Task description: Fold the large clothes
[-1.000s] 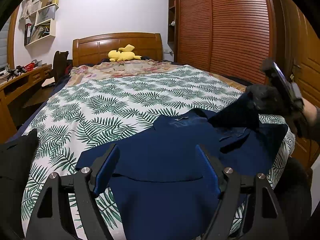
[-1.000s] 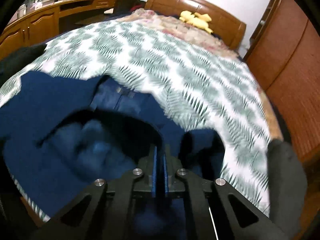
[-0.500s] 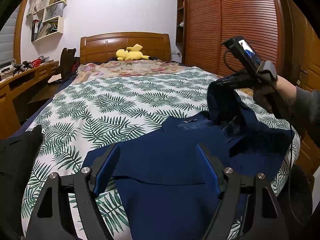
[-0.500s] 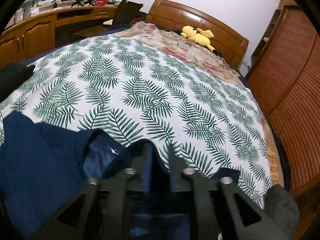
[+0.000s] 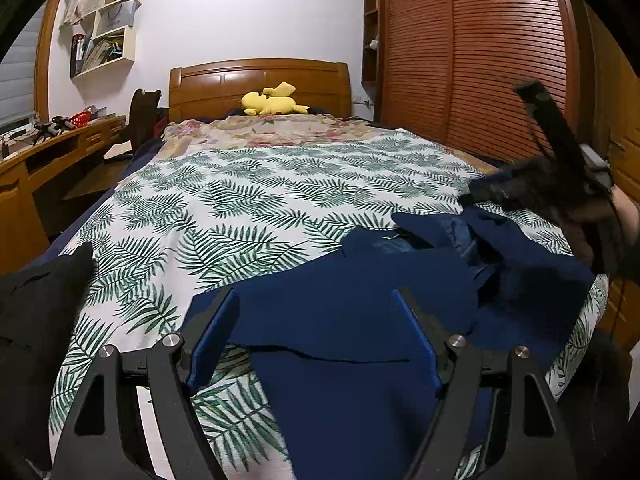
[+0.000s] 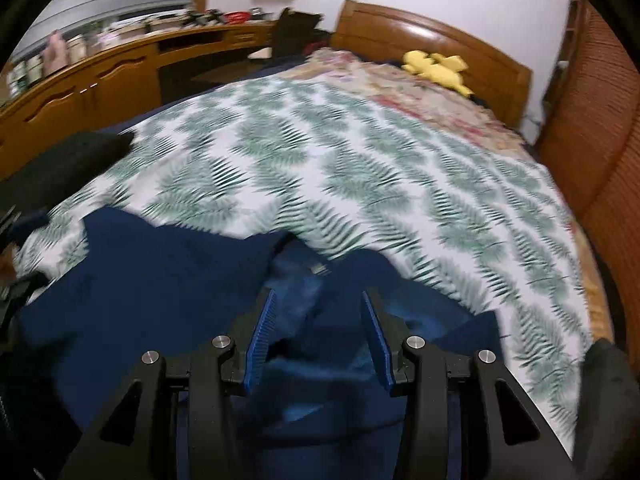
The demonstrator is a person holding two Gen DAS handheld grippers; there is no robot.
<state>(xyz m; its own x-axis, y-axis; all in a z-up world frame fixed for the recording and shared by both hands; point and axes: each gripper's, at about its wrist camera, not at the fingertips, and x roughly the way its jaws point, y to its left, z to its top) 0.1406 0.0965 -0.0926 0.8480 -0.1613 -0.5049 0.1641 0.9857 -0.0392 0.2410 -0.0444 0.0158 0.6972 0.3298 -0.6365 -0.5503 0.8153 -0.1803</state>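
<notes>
Your left gripper (image 5: 314, 336) hangs with jaws spread wide, gripping nothing, over the navy garment (image 5: 352, 304) lying at the near end of the bed. Your right gripper (image 6: 320, 334) is parted too, empty, above the rumpled collar area. A small label (image 6: 319, 269) shows there, unreadable. The fern-print bedspread (image 5: 256, 196) stretches beyond, then a yellow plush (image 5: 274, 100), wooden headboard (image 5: 260, 80), slatted wardrobe (image 5: 480, 52) and wall shelves (image 5: 106, 36).

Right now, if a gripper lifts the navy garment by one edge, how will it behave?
The navy garment is probably floppy: it lies creased on the bedspread. Likely to drape and unfold from a single pinch. The right gripper stands open above bunched cloth, so folds may slump.
</notes>
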